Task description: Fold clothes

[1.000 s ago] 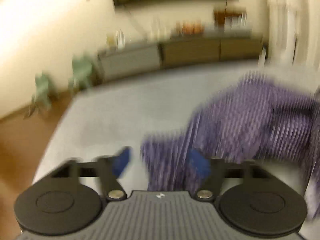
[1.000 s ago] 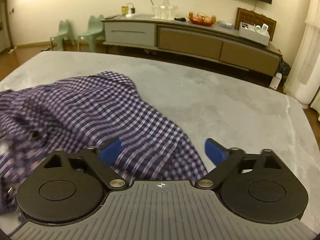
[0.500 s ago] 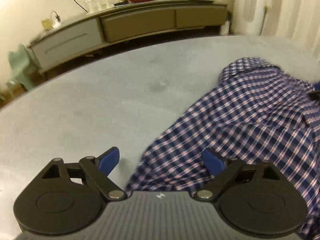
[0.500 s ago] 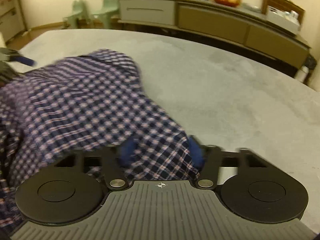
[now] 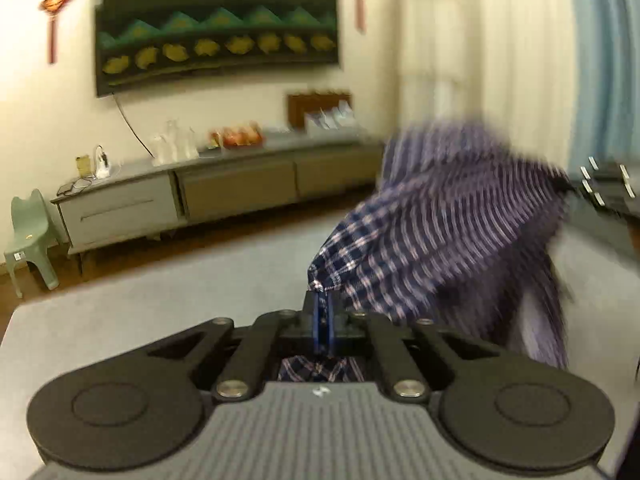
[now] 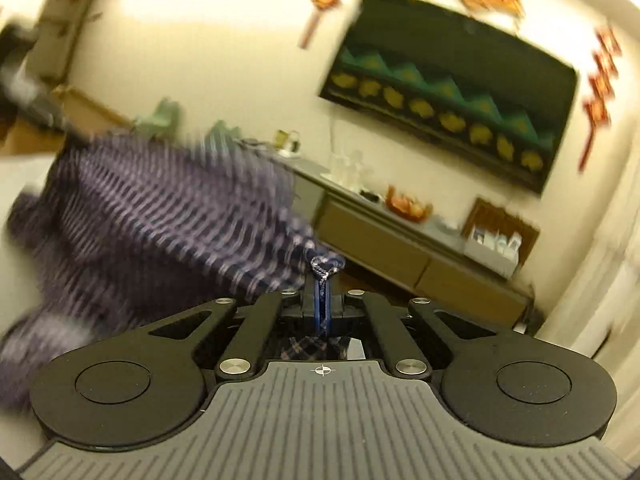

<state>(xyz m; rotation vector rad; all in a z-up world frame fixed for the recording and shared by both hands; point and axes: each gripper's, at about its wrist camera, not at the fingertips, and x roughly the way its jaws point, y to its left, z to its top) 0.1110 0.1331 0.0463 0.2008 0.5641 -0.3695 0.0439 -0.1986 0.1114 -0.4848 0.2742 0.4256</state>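
A blue, purple and white checked shirt (image 5: 448,232) hangs lifted between both grippers above the grey table (image 5: 160,304). My left gripper (image 5: 322,312) is shut on one edge of the shirt, which stretches up and right, blurred by motion. My right gripper (image 6: 322,304) is shut on another bunched edge of the shirt (image 6: 160,216), which spreads to the left. The other gripper shows blurred at the far right of the left wrist view (image 5: 608,188).
A long grey and brown sideboard (image 5: 224,196) with glassware and a fruit bowl stands by the far wall under a dark wall picture (image 5: 216,24). A green child's chair (image 5: 30,236) stands at the left. Pale curtains (image 5: 600,60) hang at the right.
Both grippers have shut on the shirt's edges and lifted it off the table. Both cameras have tilted up toward the wall.
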